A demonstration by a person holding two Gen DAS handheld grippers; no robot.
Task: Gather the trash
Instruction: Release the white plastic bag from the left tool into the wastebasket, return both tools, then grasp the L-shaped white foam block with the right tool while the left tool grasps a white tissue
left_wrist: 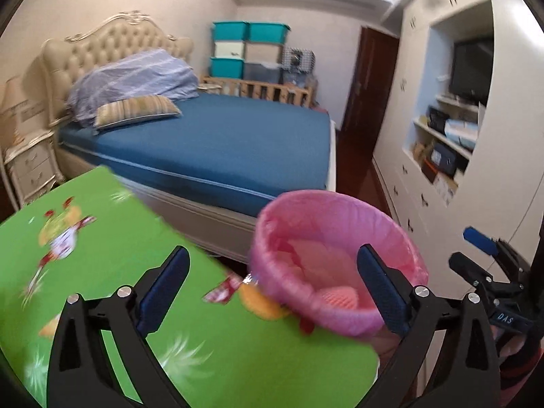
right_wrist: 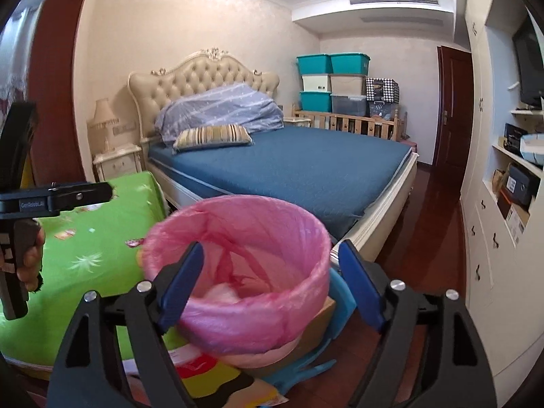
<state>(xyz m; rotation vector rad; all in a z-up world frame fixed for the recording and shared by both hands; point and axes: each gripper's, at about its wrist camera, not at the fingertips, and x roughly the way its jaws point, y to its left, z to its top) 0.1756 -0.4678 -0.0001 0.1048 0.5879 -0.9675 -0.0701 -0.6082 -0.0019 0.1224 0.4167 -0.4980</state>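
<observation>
The left gripper [left_wrist: 272, 285] points forward and a little down, its jaws spread wide with nothing pressed between the blue pads [left_wrist: 166, 285]. The right gripper [right_wrist: 272, 278] sits at a like tilt, jaws also apart and gripping nothing. In the left wrist view the right gripper shows at the right edge, just beside the left one. In the right wrist view the left gripper's black body appears at the far left, with a hand [right_wrist: 30, 258] curled around its handle.
</observation>
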